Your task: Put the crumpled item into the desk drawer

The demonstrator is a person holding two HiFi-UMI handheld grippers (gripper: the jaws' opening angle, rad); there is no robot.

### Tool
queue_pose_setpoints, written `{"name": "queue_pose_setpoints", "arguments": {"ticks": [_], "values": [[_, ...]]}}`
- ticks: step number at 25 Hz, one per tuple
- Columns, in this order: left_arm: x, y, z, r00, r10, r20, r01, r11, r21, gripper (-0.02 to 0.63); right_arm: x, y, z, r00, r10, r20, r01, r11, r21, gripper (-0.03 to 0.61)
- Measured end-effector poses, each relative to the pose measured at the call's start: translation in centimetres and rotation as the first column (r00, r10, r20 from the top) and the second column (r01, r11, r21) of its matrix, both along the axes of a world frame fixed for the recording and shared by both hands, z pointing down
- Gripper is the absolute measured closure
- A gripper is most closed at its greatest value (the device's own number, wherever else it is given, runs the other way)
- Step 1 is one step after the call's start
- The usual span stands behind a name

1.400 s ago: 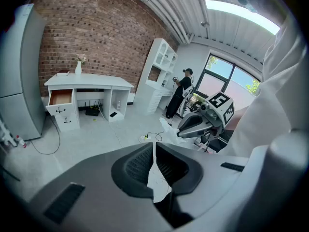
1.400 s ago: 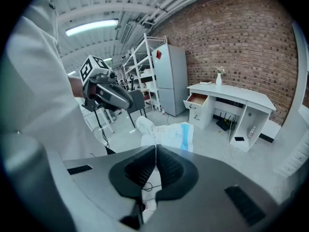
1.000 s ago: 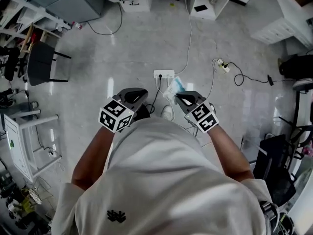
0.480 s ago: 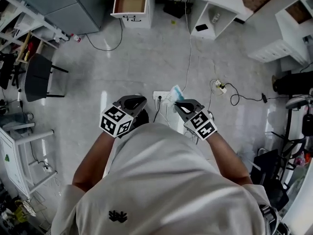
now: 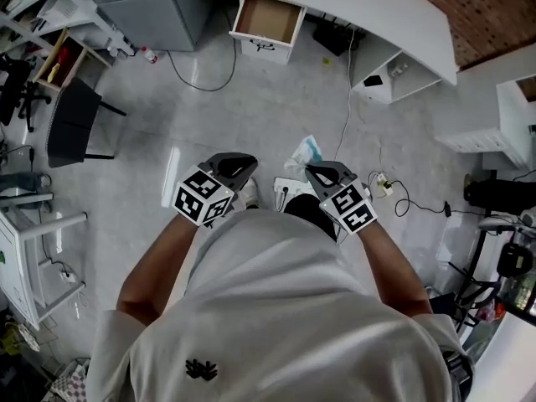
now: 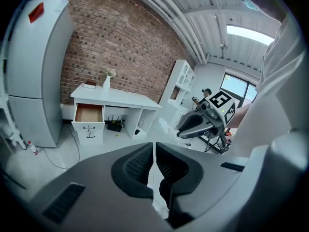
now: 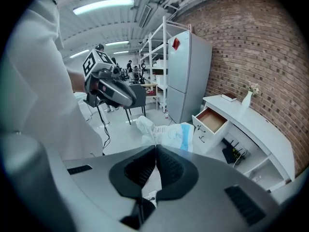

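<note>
Ideally, the crumpled item (image 5: 305, 151), pinched in the right gripper (image 5: 311, 171), was to be released only above the upper-centre drawer (image 5: 268, 21); the left gripper (image 5: 243, 164) was closed, empty.

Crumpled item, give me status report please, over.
Right gripper shut on crumpled item. Left gripper shut, empty. Desk drawer open, far ahead. Only a cable on floor between.

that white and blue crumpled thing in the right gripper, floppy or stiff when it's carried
Probably floppy: the crumpled item fans out in loose folds beyond the right gripper, pinched at one edge. Likely light, since that small pinch holds it up. It may spring open once released into the drawer.
</note>
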State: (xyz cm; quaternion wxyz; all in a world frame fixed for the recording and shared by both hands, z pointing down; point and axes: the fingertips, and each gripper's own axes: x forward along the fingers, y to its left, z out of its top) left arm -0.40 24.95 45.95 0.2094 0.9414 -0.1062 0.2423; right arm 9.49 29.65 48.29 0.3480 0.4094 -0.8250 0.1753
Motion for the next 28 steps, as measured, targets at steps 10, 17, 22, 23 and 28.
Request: {"name": "queue_pose_setpoints", "arguments": {"ticks": [10,17,22,23,28], "values": [[-3.8,-10.9,0.4,0.986,-0.165,-0.007,0.164,0.985,-0.046,0.578,-1.7,-14.2,0.7,0.990,-0.132,-0.053,0.133,0.991,0.017,0.549],[-2.5,-23.6,1.0,0.958,-0.283,0.033,0.285,0.958,-0.044,0.578,1.4,-29.3,2.8,0.974,-0.220,-0.054,0.220,0.975,0.004,0.549],[2.0,-35.0,-0.3,0.943,-0.330,0.045,0.331,0.943,-0.036,0.578,6.1,-43.4,4.3,0.954,-0.283,-0.099,0.284,0.959,-0.010,0.549],[3.1,-37.1,-0.4,0.939,-0.340,0.046,0.342,0.939,-0.037,0.578,7.3,-46.1,5.1,0.950,-0.292,-0.109,0.292,0.956,-0.016,0.549],[6.6,-45.0,0.0,0.912,-0.404,0.071,0.408,0.911,-0.062,0.578,11.2,-57.9,9.4,0.937,-0.321,-0.137,0.318,0.947,-0.045,0.549]]}}
